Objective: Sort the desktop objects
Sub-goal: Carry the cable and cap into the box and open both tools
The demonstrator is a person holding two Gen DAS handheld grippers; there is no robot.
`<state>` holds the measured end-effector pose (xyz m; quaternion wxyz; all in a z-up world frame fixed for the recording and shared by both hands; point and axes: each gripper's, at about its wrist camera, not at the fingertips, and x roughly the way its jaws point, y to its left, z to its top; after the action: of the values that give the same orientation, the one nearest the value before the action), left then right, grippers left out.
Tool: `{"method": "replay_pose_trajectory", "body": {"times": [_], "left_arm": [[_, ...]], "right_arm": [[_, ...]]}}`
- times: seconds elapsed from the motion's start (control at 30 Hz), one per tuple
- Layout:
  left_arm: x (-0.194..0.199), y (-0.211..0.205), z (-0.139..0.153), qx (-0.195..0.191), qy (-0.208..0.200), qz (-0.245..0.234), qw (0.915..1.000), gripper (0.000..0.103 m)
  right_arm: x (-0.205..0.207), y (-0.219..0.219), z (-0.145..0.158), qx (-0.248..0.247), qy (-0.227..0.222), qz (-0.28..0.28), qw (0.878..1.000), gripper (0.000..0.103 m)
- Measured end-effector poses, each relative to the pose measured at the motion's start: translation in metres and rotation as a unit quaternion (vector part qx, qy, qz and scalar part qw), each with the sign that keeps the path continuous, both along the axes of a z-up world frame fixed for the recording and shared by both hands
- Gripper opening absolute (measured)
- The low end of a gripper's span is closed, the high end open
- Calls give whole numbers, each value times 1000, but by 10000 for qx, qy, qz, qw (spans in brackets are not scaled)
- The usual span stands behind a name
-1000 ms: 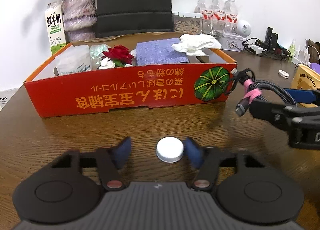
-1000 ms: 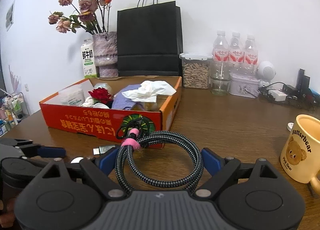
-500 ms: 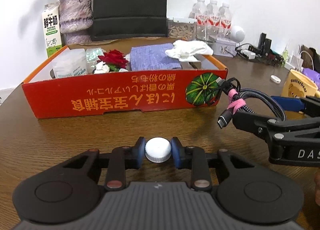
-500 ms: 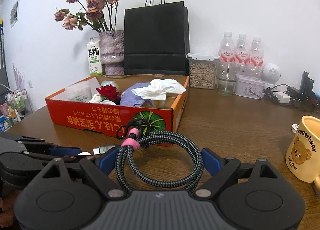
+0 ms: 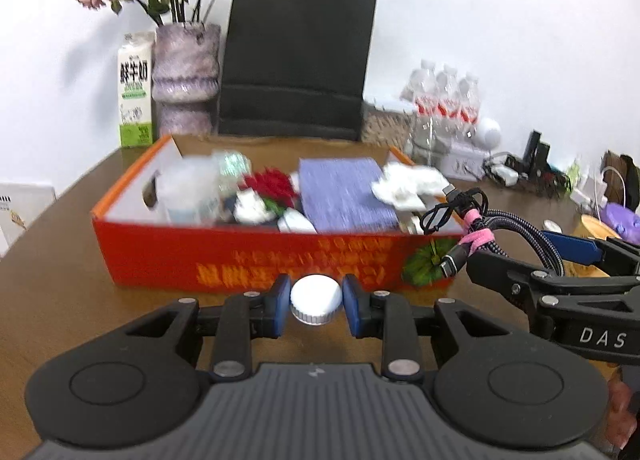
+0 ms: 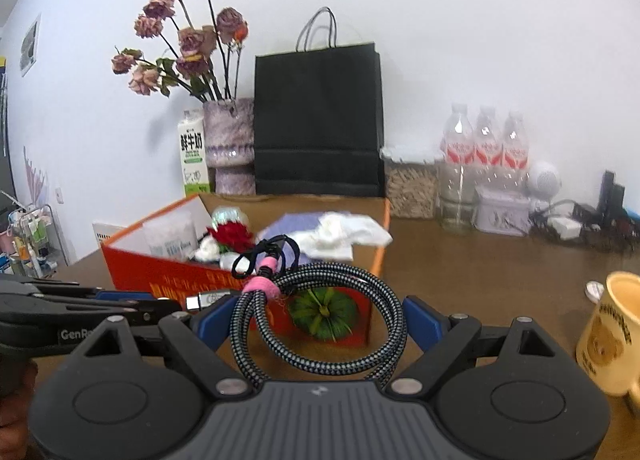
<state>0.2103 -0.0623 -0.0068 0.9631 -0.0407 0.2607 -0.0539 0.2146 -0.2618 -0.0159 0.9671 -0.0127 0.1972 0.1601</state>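
A white bottle cap (image 5: 316, 299) is pinched between the blue pads of my left gripper (image 5: 316, 302), which is shut on it and holds it above the brown table, just before the red cardboard box (image 5: 256, 256). My right gripper (image 6: 318, 320) is shut on a coiled braided cable (image 6: 320, 324) bound with a pink tie (image 6: 262, 286). In the left wrist view that cable (image 5: 516, 228) and the right gripper (image 5: 560, 260) hang at the right, by the box's near right corner. The box (image 6: 168, 272) holds a purple cloth, a white tissue, a red rose and plastic packets.
Behind the box stand a black paper bag (image 5: 296, 64), a vase of dried flowers (image 5: 186, 76) and a milk carton (image 5: 136, 88). Water bottles (image 6: 484, 148), a jar and chargers line the back right. A yellow bear mug (image 6: 612, 336) sits at the right.
My left gripper closed on the white cap and lifted it off the table toward the box. The right gripper rose with the cable; the box interior now shows more from above.
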Motion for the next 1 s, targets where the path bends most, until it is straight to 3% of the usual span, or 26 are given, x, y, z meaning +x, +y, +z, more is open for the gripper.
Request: {"method": "replay_pose_trajectory", "body": {"times": [0.43, 1.0], "left_arm": [[52, 27, 48, 58, -539, 187, 9984, 29], [142, 43, 28, 155, -182, 271, 9993, 29]], "right_arm": [[55, 50, 40, -56, -304, 23, 9995, 88], [149, 65, 17, -168, 139, -53, 9997, 88]]}}
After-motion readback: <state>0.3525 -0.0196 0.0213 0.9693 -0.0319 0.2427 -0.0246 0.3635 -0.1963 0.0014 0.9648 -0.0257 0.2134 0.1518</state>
